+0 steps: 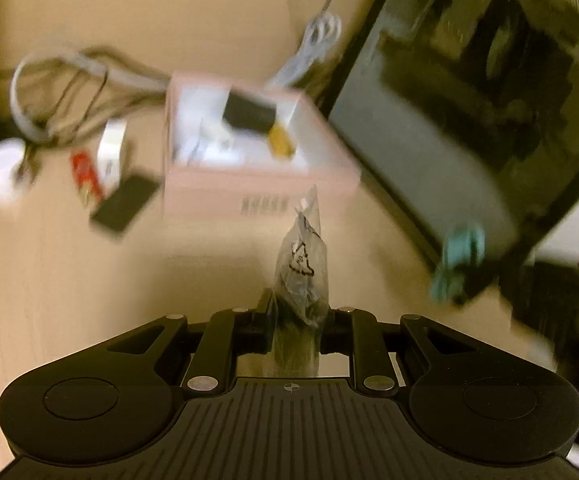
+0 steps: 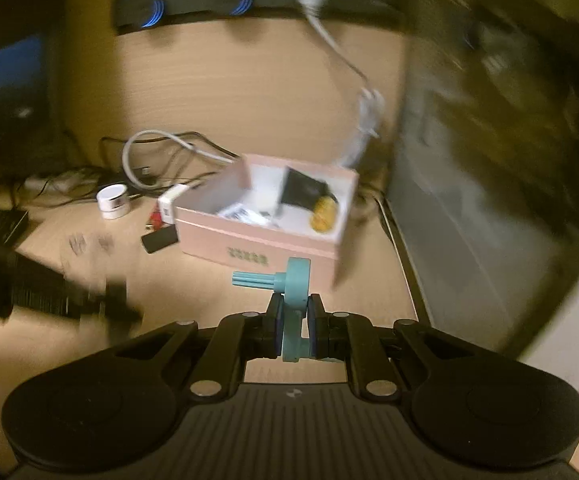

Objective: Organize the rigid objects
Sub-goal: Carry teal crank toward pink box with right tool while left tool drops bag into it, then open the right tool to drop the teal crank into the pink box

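A pink open box sits on the wooden desk, holding a black block, a yellow item and white pieces; it also shows in the right wrist view. My left gripper is shut on a clear plastic bag with small dark parts, held above the desk short of the box. My right gripper is shut on a teal plastic part with a ribbed shaft, just in front of the box. That teal part also shows at the right of the left wrist view.
A dark monitor stands right of the box. Left of the box lie a black flat item, a red item, a white adapter, a white round puck and tangled cables. A black power strip runs along the back.
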`<state>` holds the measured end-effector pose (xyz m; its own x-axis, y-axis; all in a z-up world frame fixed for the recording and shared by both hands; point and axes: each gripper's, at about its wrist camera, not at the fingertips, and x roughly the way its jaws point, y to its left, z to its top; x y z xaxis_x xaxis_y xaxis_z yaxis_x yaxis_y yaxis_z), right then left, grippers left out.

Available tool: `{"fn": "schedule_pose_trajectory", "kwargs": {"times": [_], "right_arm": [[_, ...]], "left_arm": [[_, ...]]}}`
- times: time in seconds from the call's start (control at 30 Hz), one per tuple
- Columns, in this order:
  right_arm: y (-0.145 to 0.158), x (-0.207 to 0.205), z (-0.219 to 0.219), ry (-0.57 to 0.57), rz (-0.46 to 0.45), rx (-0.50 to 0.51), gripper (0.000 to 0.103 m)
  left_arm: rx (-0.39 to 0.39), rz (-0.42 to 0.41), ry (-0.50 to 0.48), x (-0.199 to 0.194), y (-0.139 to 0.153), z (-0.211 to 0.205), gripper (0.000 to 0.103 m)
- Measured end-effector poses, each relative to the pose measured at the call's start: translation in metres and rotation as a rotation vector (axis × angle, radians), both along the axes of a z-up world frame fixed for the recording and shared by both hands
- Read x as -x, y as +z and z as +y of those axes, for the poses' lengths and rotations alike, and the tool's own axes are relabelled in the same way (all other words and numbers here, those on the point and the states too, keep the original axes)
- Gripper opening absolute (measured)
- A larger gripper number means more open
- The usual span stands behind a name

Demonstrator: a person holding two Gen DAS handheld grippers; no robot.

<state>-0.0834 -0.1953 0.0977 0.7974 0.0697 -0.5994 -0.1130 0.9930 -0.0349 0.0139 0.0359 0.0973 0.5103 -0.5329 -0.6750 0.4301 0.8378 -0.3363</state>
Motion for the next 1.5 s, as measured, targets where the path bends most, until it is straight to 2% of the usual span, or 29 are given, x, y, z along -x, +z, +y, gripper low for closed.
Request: {"fn": "schedule_pose_trajectory", "kwargs": {"times": [0.3, 0.43, 0.57, 0.63, 0.7, 0.73, 0.8, 0.87, 0.97, 1.03, 1.13, 1.3, 1.4, 1.5], "right_arm": [[-0.005, 0.013, -0.011, -0.073, 0.011, -0.034, 0.012], [-0.003, 0.010, -0.005, -0.074, 0.000, -0.021, 0.012], [0.000, 0.013, -0.001, -0.068, -0.004, -0.003, 0.012], [-0.002, 0.014, -0.002, -0.071, 0.009, 0.005, 0.012], [-0.002, 0.011, -0.002, -0.079, 0.020, 0.013, 0.012], [-0.002, 0.010, -0.002, -0.082, 0.025, 0.013, 0.012], [-0.002, 0.007, -0.003, -0.080, 0.034, 0.010, 0.012], [-0.002, 0.003, -0.003, -0.070, 0.033, 0.020, 0.012], [0.001, -0.008, -0.003, -0.051, 0.026, 0.025, 0.012], [0.006, -0.020, -0.005, -0.043, 0.012, 0.017, 0.012], [0.020, -0.046, -0.007, -0.019, -0.026, -0.002, 0.012], [0.040, -0.107, 0.003, 0.031, -0.095, 0.031, 0.012], [0.047, -0.149, 0.016, 0.041, -0.137, 0.048, 0.012], [0.042, -0.188, 0.030, 0.047, -0.130, 0.057, 0.012]], "left_arm": [[0.103, -0.125, 0.040, -0.089, 0.050, -0.025, 0.022], [0.095, -0.108, 0.073, -0.127, 0.043, -0.051, 0.022], [0.144, -0.055, 0.095, -0.153, 0.024, -0.075, 0.022], [0.103, -0.031, 0.086, -0.160, 0.013, -0.088, 0.026], [-0.019, 0.024, 0.034, -0.168, -0.005, -0.106, 0.028], [-0.048, 0.030, 0.021, -0.169, -0.012, -0.111, 0.028], [-0.045, 0.026, 0.024, -0.166, -0.017, -0.109, 0.028], [0.026, 0.010, 0.061, -0.156, -0.014, -0.094, 0.028], [0.112, -0.084, 0.143, -0.124, 0.000, -0.060, 0.028], [0.126, -0.146, 0.176, -0.093, 0.005, -0.036, 0.028], [0.114, -0.176, 0.227, -0.053, 0.003, -0.004, 0.028], [0.047, -0.094, 0.310, -0.004, -0.017, 0.041, 0.028], [0.027, -0.036, 0.387, 0.011, -0.030, 0.063, 0.028], [0.012, -0.004, 0.452, 0.024, -0.037, 0.086, 0.028]]}}
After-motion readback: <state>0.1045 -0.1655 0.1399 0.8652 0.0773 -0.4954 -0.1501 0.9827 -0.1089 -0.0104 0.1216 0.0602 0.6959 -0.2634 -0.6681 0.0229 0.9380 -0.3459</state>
